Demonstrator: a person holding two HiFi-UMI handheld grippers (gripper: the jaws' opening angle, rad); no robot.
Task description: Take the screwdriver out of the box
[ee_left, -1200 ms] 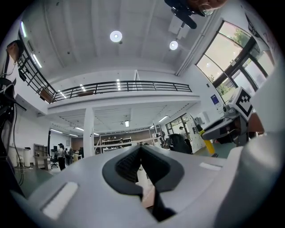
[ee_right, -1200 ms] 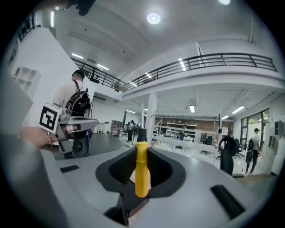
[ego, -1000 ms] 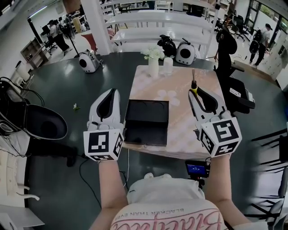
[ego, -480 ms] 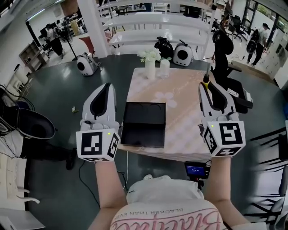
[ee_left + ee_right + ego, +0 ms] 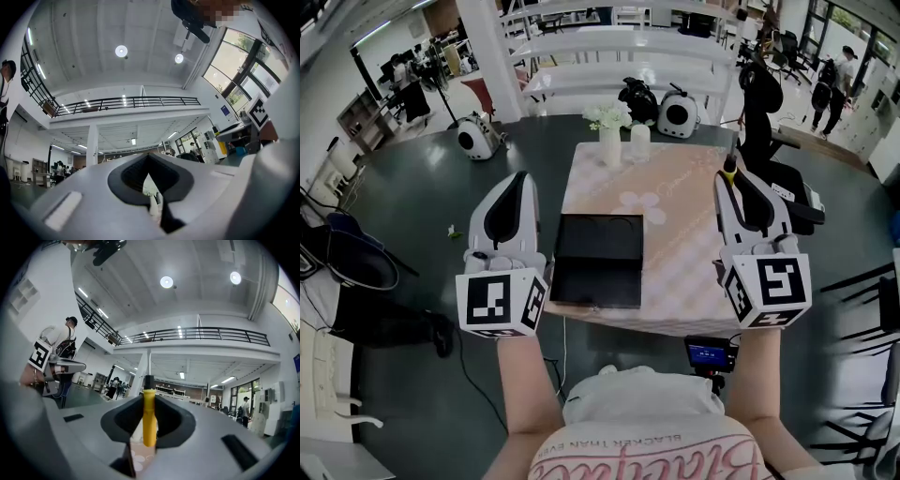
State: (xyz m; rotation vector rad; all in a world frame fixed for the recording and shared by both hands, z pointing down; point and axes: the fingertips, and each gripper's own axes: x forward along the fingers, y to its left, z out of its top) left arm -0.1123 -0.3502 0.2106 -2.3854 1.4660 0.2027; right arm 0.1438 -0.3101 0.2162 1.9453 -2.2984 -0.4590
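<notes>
The screwdriver (image 5: 149,420) has a yellow handle and a black collar, and it stands upright between the pads of my right gripper (image 5: 149,401), which is shut on it. In the head view that gripper (image 5: 729,182) hovers over the table's right edge, and the screwdriver's (image 5: 730,170) end pokes out past the tips. The black box (image 5: 598,259) lies open on the table's near left part, and I see nothing in it. My left gripper (image 5: 519,178) hangs left of the box, off the table. Its jaws (image 5: 149,161) are together with nothing held.
The table (image 5: 684,253) has a pale floral top. A white vase of flowers (image 5: 609,133) and a small clear jar (image 5: 639,139) stand at its far edge. A black office chair (image 5: 773,112) is at the right. A device with a blue screen (image 5: 710,352) sits below the table's front.
Both grippers have risen a little. The right one carried the screwdriver rightward, from over the table towards its right edge. Over the last half second hardly anything moved.
</notes>
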